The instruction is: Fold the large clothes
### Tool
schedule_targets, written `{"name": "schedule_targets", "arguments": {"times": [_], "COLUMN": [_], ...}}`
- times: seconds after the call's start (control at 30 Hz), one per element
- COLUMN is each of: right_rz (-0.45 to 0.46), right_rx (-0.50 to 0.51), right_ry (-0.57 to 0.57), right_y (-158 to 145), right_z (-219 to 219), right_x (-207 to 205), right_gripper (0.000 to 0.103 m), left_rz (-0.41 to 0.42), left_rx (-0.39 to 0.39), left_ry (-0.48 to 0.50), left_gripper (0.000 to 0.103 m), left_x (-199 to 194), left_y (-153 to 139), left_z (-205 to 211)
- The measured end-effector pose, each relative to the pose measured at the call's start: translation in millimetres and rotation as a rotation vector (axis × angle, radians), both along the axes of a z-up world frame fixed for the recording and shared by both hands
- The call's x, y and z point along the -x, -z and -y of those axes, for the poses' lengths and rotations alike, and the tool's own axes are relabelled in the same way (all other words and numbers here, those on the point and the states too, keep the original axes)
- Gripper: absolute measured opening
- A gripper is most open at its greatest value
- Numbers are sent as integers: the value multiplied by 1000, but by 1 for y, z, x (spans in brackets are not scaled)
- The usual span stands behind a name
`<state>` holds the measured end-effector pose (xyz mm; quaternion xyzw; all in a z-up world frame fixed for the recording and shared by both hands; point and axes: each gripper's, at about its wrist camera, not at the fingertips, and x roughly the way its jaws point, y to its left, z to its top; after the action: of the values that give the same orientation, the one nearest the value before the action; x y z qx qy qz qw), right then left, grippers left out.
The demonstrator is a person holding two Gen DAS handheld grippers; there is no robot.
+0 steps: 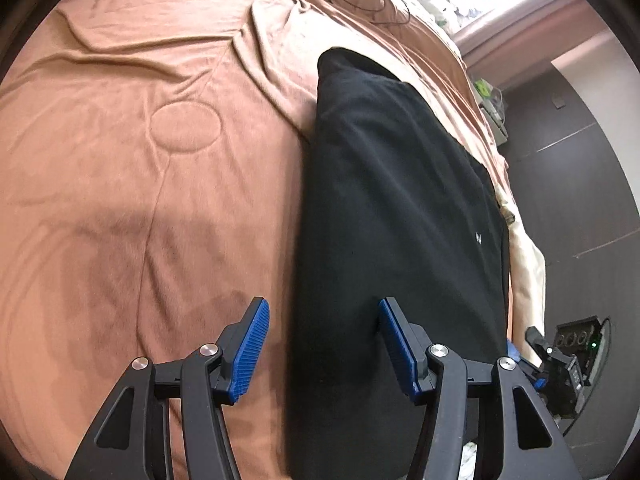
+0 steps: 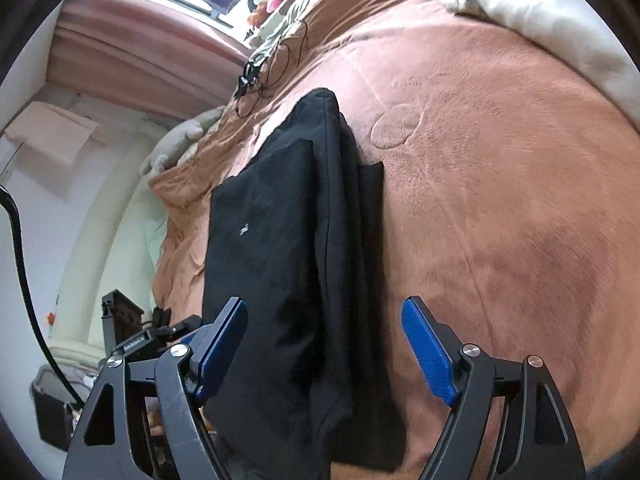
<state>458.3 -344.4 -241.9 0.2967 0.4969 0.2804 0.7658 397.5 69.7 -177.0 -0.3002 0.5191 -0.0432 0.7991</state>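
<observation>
Blue-padded fingers of the left gripper (image 1: 322, 346) stand parted and empty over the near end of a black garment (image 1: 400, 208), one pad above its edge and the other over bare bedding just beside it. Neither pad presses the cloth. From the other hand's view, the right gripper (image 2: 326, 354) is likewise released, its jaws spread wide above the same near end with nothing caught between them.

Folded lengthwise into a long narrow strip, the black garment (image 2: 288, 240) lies on a brown bedspread (image 1: 140, 160), running away from the grippers toward a tangle of black cables (image 2: 276, 60) beyond its far end. A stitched oval (image 2: 394, 126) in the bedspread sits just beside the garment's upper part. A cream pillow (image 2: 560, 12) lies well apart from the garment, at the bed's far corner.

By its look the cloth is soft, limp and fairly thick in stacked layers, so it would probably sag and slide apart if lifted by one layer. A sound hold would likely be the two near corners, each pinched through all layers, before carrying that end toward the far one.
</observation>
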Motion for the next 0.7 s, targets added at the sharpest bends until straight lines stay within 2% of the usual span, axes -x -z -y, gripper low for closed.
{"name": "schedule_targets", "arguments": {"times": [0.27,0.7], "right_rz": [-70,-102], "right_rx": [-32,-147], "right_ry": [-51,-127], "right_y": [25,37], "right_z": [-11,-19], "right_x": [-44,-87], "right_gripper": [80,80], "left_rz": [-1,10], "left_rx": [1,1], "left_ry": [-2,13], "left_gripper": [59,59], "left_x": [-32,-82], "left_y": [3,9], "left_z": [-6,-7]}}
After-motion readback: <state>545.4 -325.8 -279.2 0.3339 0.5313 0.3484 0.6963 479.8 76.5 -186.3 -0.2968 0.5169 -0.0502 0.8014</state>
